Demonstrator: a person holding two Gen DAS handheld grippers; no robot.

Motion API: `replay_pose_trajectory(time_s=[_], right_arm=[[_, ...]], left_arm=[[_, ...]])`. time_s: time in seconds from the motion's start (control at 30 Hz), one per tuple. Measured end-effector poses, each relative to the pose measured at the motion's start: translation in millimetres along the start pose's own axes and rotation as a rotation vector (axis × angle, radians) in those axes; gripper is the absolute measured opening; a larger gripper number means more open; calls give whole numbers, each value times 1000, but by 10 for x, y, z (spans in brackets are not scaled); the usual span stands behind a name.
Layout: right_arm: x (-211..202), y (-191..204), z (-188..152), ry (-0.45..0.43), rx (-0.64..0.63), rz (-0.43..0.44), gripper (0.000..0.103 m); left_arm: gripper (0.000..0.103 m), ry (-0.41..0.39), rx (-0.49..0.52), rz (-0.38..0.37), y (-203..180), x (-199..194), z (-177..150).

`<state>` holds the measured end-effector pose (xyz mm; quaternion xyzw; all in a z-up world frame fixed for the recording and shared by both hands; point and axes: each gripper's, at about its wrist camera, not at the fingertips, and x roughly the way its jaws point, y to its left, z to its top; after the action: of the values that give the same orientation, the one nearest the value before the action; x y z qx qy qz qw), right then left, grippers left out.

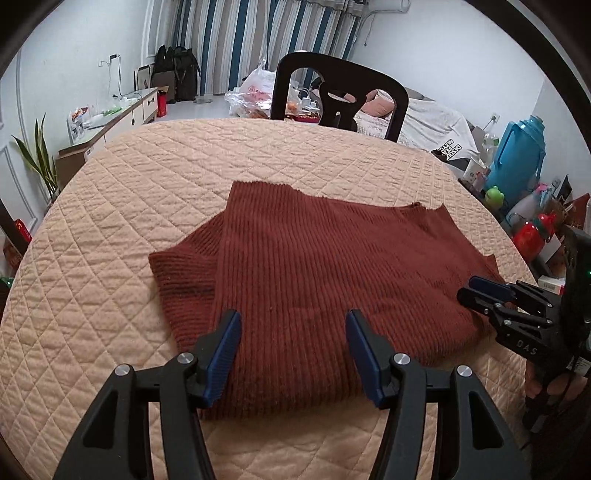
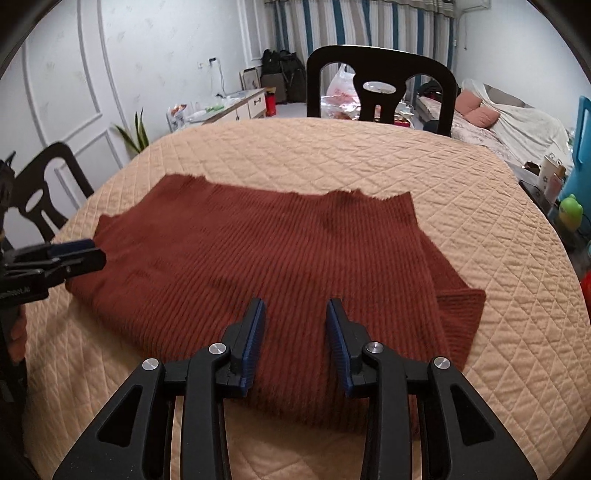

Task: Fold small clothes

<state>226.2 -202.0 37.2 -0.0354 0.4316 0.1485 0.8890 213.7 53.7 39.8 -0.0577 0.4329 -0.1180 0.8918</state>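
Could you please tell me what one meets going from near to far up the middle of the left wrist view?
Left gripper → red knitted sweater → quilted table cover → black chair → striped curtain.

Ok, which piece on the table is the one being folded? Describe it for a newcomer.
Find the round table under the peach quilted cover, in front of the black chair. Lying flat in its middle is the rust-red ribbed knit sweater, the only garment there, with a sleeve folded in along its side.
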Motion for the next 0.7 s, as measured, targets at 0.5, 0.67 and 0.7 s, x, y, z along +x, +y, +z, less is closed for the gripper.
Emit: replay_pose_trajectory(time_s=[0.5, 0.67, 0.7], right_arm=[[-154, 186, -100, -34, -59, -6, 47], [-44, 233, -199, 0, -78, -28, 48], [-46, 236, -198, 1, -80, -31, 48]], left_arm=[[64, 9, 33, 16, -3, -122, -141], [64, 33, 51, 10, -8, -92, -200], [64, 38, 49, 7, -3, -86, -200]])
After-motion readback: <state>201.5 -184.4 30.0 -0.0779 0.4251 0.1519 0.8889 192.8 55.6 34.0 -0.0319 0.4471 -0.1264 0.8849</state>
